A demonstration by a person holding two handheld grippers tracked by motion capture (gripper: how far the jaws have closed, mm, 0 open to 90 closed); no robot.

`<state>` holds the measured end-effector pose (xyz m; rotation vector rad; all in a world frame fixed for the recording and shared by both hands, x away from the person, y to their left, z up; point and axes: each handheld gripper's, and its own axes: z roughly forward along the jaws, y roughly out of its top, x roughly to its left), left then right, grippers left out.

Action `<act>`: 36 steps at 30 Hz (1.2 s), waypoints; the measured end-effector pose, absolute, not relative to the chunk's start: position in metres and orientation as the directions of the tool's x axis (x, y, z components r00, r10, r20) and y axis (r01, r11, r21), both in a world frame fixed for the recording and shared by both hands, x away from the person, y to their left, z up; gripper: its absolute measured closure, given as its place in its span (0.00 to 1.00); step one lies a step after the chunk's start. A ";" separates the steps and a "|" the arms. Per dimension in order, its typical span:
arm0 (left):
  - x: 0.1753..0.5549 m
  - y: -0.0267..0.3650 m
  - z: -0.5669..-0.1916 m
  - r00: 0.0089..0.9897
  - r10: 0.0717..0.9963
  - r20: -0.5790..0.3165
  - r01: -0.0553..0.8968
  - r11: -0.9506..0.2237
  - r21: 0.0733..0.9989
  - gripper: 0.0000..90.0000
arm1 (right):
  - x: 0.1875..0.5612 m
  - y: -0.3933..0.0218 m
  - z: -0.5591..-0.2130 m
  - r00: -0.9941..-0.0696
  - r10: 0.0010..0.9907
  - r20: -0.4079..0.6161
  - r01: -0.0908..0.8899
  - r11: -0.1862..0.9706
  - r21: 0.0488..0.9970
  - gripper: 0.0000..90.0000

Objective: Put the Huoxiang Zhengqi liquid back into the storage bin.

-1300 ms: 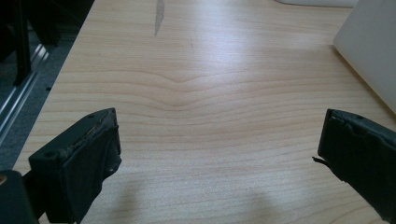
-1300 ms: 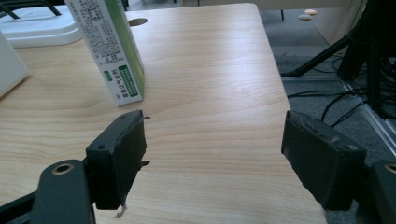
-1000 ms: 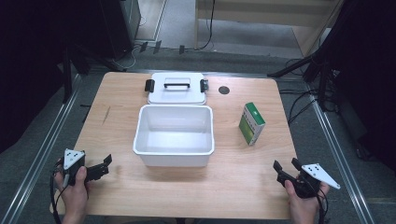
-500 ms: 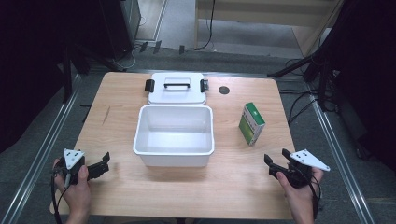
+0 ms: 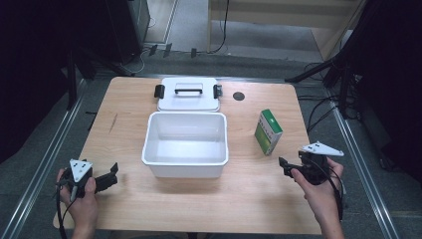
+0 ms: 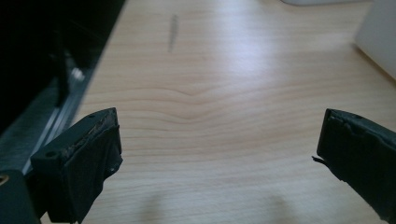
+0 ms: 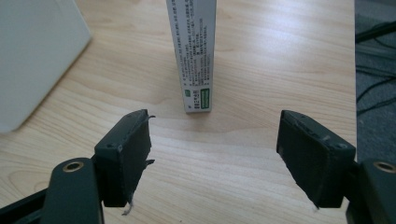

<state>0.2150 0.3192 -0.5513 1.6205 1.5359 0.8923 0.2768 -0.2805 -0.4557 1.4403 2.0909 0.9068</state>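
Right gripper view: right claw (image 7: 215,140) spread wide before upright green-and-white carton (image 7: 194,56), frame centre; best squared to its narrow faces before pinching.

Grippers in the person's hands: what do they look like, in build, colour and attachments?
Both the left gripper and right gripper are black, with two blocky jaws whose pads look frayed. Each carries a grey three-cornered plate on top and trails a black cable. No sleeves are visible.

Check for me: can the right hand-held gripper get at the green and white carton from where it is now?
Probably yes. The right hand-held gripper is open and aimed at the green and white carton, which stands upright just ahead on bare table. Nothing lies between them; the white bin sits off to the side.
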 end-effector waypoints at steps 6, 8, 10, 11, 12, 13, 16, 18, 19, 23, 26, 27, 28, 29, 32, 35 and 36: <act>0.216 0.319 -0.551 0.062 0.998 0.006 0.512 -0.037 0.858 0.01 | 0.303 -0.269 -0.436 -0.385 0.922 -0.025 0.736 0.324 0.594 0.27; 0.217 0.319 -0.551 0.067 0.998 0.010 0.514 -0.044 0.857 0.01 | 0.310 -0.265 -0.431 -0.387 0.922 -0.027 0.767 0.338 0.546 0.26; 0.217 0.319 -0.551 0.071 0.997 0.003 0.515 -0.039 0.856 0.01 | 0.318 -0.260 -0.425 -0.395 0.918 -0.030 0.794 0.358 0.491 0.25; 0.217 0.319 -0.551 0.071 0.997 0.003 0.515 -0.039 0.856 0.01 | 0.318 -0.260 -0.425 -0.395 0.918 -0.030 0.794 0.358 0.491 0.25; 0.217 0.319 -0.551 0.073 0.997 0.000 0.516 -0.038 0.856 0.01 | 0.322 -0.257 -0.422 -0.392 0.920 -0.029 0.812 0.360 0.459 0.24; 0.217 0.319 -0.551 0.071 0.997 -0.004 0.517 -0.033 0.855 0.01 | 0.330 -0.252 -0.416 -0.399 0.916 -0.040 0.827 0.378 0.417 0.24; 0.218 0.320 -0.551 0.071 0.997 -0.011 0.526 -0.028 0.850 0.01 | 0.342 -0.244 -0.405 -0.410 0.911 -0.052 0.842 0.400 0.363 0.22; 0.218 0.320 -0.552 0.069 0.998 -0.011 0.527 -0.027 0.849 0.01 | 0.346 -0.240 -0.402 -0.415 0.909 -0.050 0.845 0.405 0.349 0.22; 0.219 0.321 -0.552 0.068 0.998 -0.014 0.531 -0.024 0.847 0.01 | 0.354 -0.235 -0.396 -0.420 0.904 -0.073 0.847 0.420 0.325 0.24; 0.219 0.321 -0.552 0.070 0.997 -0.016 0.534 -0.024 0.845 0.01 | 0.369 -0.227 -0.388 -0.418 0.905 -0.078 0.856 0.422 0.298 0.29; 0.219 0.321 -0.552 0.070 0.997 -0.017 0.535 -0.023 0.844 0.01 | 0.378 -0.220 -0.384 -0.417 0.904 -0.090 0.866 0.426 0.264 0.28; 0.219 0.321 -0.552 0.070 0.997 -0.017 0.535 -0.023 0.844 0.01 | 0.381 -0.218 -0.382 -0.415 0.905 -0.097 0.867 0.425 0.258 0.29; 0.219 0.321 -0.552 0.068 0.998 -0.019 0.536 -0.020 0.844 0.01 | 0.384 -0.216 -0.380 -0.411 0.906 -0.102 0.870 0.423 0.252 0.29; 0.219 0.321 -0.552 0.068 0.998 -0.019 0.537 -0.021 0.843 0.01 | 0.387 -0.214 -0.379 -0.411 0.905 -0.108 0.871 0.425 0.245 0.29; 0.219 0.321 -0.552 0.068 0.998 -0.018 0.539 -0.022 0.842 0.01 | 0.396 -0.209 -0.378 -0.411 0.905 -0.114 0.875 0.426 0.230 0.30; 0.220 0.320 -0.552 0.072 0.997 -0.014 0.541 -0.027 0.841 0.01 | 0.404 -0.205 -0.379 -0.410 0.905 -0.112 0.881 0.425 0.209 0.32; 0.220 0.320 -0.552 0.072 0.997 -0.014 0.541 -0.027 0.841 0.01 | 0.407 -0.204 -0.380 -0.411 0.905 -0.110 0.881 0.426 0.205 0.32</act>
